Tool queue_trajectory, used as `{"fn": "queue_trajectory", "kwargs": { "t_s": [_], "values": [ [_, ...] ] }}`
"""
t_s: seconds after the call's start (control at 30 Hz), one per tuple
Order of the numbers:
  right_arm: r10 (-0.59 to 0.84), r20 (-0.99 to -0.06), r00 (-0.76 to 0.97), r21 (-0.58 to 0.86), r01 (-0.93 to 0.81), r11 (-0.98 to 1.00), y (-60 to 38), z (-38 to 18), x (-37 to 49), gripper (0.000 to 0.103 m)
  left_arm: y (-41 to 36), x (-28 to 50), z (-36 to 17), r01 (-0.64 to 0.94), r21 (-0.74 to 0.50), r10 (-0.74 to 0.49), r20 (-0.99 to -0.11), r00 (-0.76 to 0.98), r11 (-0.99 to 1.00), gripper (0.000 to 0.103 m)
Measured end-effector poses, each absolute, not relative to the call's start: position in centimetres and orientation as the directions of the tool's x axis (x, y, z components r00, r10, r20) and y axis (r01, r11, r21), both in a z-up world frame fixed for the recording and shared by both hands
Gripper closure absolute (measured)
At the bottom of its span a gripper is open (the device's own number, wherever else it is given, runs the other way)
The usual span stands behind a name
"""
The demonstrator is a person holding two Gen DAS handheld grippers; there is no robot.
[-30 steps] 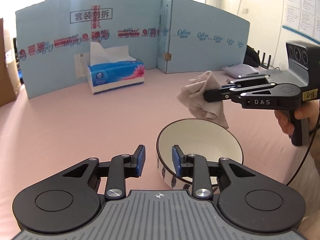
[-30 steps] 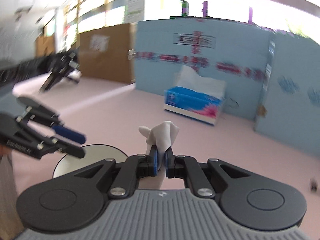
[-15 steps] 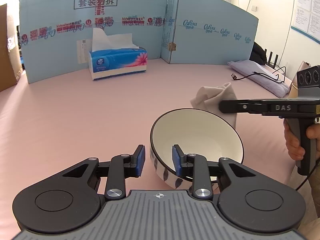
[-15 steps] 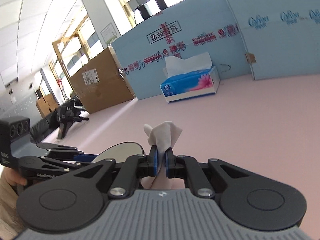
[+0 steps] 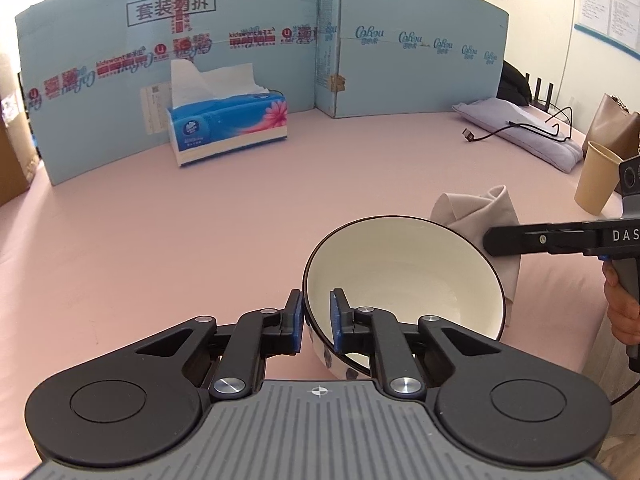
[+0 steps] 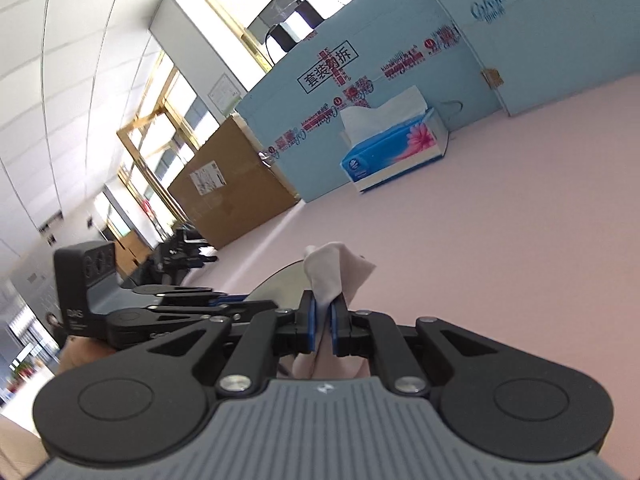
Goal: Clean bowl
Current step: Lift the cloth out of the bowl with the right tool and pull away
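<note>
So the left tongs (image 5: 316, 318) are clamped on the near rim of the bowl (image 5: 404, 276), one blue pad inside the white wall and one outside. The bowl is tipped so its opening faces up and toward the camera, and I can't tell whether its base touches the pink counter (image 5: 200, 232).

The left view gives the wide layout. The right tongs (image 5: 490, 240) come in from the right edge, level, pinched on a beige cloth (image 5: 480, 210) that sits just behind the bowl's far rim, bunched above the tips and hanging down below them. You can also see a paper cup (image 5: 596, 180) at the right edge, a black cable (image 5: 520, 130) lying over a folded grey cloth (image 5: 516, 120), a tissue box (image 5: 228, 128) further back, and a blue cardboard screen (image 5: 400, 72) behind it all.

The right view is rolled over hard and shows much less of the counter. What it does give is a close look at the right tongs (image 6: 322, 322): squeezed tight on the cloth (image 6: 334, 272), which sticks up between the pads. Only a sliver of the bowl (image 6: 276, 284) peeks out behind it, with the left tongs (image 6: 224, 300) seen side-on at the left. It also picks up a brown cardboard box (image 6: 232, 184) and windows (image 6: 176, 92) that the left view misses.
</note>
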State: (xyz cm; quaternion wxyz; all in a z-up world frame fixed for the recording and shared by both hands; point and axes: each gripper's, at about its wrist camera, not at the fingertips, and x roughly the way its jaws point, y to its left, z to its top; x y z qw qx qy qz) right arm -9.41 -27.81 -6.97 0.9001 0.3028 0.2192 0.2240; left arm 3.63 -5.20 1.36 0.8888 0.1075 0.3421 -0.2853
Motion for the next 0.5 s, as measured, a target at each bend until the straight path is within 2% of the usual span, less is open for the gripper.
{"fn": "queue_trajectory", "kwargs": {
  "t_s": [0.17,0.5],
  "values": [
    [0.55,-0.231,0.803,0.734,-0.227,0.64,-28.5,-7.9,-8.0,0.093,-5.6,3.6,1.2,0.587,0.018,-0.424,-0.675,0.604,0.809,0.081],
    [0.577,-0.202,0.791,0.813,-0.194,0.55,-29.2,-7.9,-4.4,0.092,-6.1,3.7,0.8,0.595,0.037,-0.417,-0.679,0.604,0.803,0.079]
  ]
}}
